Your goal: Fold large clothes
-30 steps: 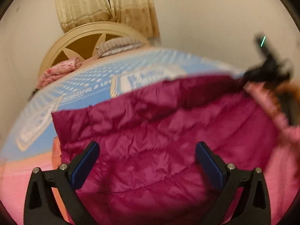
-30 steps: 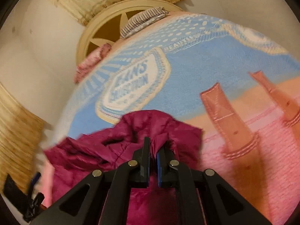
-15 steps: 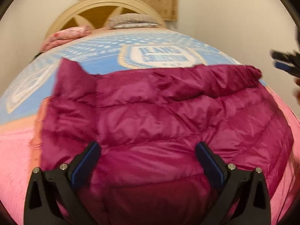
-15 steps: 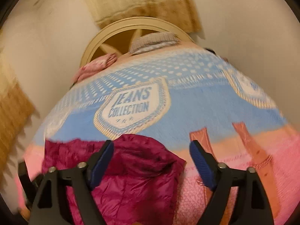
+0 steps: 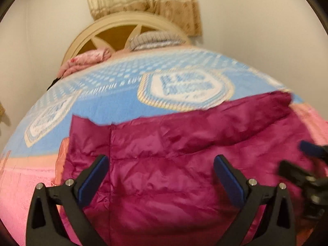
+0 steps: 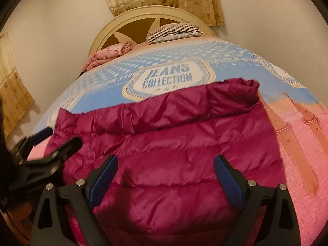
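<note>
Right gripper (image 6: 165, 181) released folded magenta puffer jacket (image 6: 174, 147), jaws wide, empty; jacket flat on bed blanket (image 6: 106, 82). Left gripper (image 5: 161, 179) open, empty. Fold placed; next fold pending.

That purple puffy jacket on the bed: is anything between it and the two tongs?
Nothing visible. The jacket lies spread on the blanket, and both the right tongs and left tongs hang open directly over it, holding nothing.

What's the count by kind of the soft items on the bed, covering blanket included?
Puffer jackets: 1, the magenta quilted puffer jacket
Pillows: 1, the striped pillow at the headboard
Folded quilts: 1, the pink floral folded quilt
Blankets: 1, the blue and pink printed blanket spread over the bed
Total: 4
</note>
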The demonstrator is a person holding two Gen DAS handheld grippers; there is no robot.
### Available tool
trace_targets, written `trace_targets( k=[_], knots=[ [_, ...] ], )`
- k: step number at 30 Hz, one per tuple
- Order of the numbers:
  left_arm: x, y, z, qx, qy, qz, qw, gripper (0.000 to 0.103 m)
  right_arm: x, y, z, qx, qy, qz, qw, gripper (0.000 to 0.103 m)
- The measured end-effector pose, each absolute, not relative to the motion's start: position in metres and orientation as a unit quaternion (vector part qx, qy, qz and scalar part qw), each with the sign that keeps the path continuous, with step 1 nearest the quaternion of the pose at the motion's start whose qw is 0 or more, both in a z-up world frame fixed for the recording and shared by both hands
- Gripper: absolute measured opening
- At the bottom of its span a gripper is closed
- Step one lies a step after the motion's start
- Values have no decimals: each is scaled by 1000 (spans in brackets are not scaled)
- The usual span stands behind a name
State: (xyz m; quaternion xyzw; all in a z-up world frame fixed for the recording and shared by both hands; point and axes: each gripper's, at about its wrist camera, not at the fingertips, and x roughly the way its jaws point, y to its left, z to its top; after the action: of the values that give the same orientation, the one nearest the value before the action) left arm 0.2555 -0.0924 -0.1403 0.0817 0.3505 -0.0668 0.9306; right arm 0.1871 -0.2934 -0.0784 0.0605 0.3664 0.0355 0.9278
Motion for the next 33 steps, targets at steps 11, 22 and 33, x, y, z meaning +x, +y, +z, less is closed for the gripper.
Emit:
trace_targets(
  k=[11, 22, 33],
  knots=[
    [274, -77, -178, 25, 395, -55, 917, 103, 208, -301, -118, 25, 399, 11, 916, 97],
    [272, -80, -170, 37, 410, -47, 910, 103, 219, -303, -137, 17, 428, 8, 904, 101],
    [291, -106, -153, 61, 402, -51, 912, 103, 229, -294, -139, 2, 436, 3, 900, 102]
  ],
)
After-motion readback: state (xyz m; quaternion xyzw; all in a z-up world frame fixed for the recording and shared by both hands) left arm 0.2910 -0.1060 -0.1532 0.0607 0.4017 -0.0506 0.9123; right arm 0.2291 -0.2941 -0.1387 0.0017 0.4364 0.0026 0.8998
